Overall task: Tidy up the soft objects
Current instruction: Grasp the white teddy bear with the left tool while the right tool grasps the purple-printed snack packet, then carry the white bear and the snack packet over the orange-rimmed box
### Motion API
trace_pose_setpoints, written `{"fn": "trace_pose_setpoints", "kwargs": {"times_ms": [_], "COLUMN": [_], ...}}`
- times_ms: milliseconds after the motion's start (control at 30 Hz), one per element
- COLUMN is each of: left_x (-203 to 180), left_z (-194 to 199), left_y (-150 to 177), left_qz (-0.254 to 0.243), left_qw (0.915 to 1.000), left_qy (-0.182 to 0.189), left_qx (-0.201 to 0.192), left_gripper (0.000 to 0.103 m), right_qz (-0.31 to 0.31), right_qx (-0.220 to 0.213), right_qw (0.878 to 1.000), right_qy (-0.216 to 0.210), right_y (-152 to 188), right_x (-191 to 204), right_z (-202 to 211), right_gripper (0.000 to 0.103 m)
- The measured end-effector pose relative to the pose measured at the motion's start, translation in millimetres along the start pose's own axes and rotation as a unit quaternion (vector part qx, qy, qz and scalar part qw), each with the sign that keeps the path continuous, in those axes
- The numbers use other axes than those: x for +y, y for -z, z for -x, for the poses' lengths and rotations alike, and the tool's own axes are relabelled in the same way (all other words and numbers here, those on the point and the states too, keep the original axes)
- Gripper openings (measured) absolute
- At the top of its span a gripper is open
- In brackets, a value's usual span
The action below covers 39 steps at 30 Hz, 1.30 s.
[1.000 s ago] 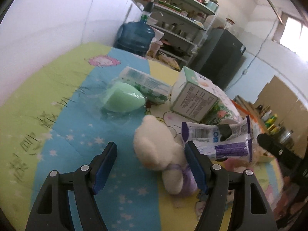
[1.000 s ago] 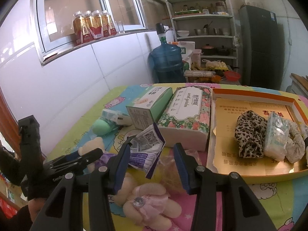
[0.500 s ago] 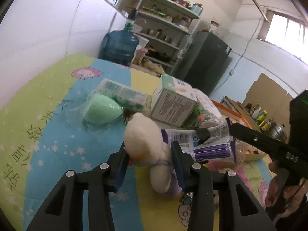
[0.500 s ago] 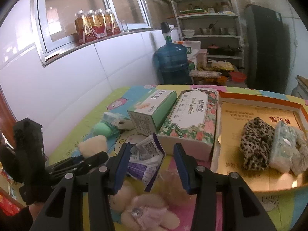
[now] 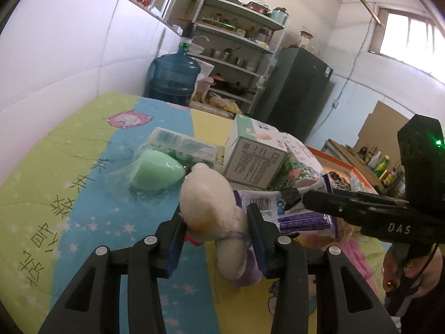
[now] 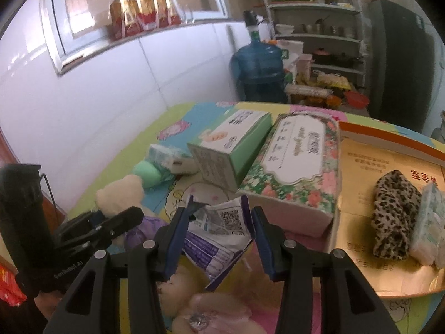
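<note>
So the left gripper has just been closing and its blue pads are now pressed into both sides of a cream plush bear, squeezing it around the neck, with the head poking up above the jaws and the purple-dressed body hanging below toward the surface, which has a cartoon-print cloth in green, blue and yellow. The right gripper is about half closed on a crinkly white and purple packet; the packet sits between the pads and looks pinched, with a QR code facing up. In the right wrist view the two grippers are near each other, the bear off to the left of the packet. Just behind the bear there's a green egg-shaped sponge in clear wrap, touching a white and green tissue pack. Next to those is a green and white box leaning against a floral tissue box. Further right is an orange-rimmed tray with a leopard-print cloth in it and a pale plastic-wrapped pack right beside it, touching. Below the right gripper there's a pink plush thing, blurry, can't tell what exactly.
</note>
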<state>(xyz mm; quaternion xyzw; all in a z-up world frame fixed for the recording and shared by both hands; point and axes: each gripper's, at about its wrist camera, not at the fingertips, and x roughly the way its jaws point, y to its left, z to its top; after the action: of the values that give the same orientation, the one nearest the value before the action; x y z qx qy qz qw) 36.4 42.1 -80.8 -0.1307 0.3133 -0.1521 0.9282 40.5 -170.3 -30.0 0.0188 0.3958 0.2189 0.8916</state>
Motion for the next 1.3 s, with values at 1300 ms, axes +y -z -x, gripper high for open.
{"fn": "trace_pose_setpoints", "kwargs": {"times_ms": [1300], "left_x": [-51.2], "left_z": [52.2], "left_y": [-22.0], "left_qz": [-0.043], "left_qw": [0.997], "left_qy": [0.021], "left_qx": [-0.062], "left_gripper": [0.044], "right_qz": [-0.003], "right_qx": [-0.139], "right_qw": [0.99], "right_qy": [-0.001], "right_y": [0.3], "right_x": [-2.2], "right_z": [92.0], "right_gripper": [0.013]}}
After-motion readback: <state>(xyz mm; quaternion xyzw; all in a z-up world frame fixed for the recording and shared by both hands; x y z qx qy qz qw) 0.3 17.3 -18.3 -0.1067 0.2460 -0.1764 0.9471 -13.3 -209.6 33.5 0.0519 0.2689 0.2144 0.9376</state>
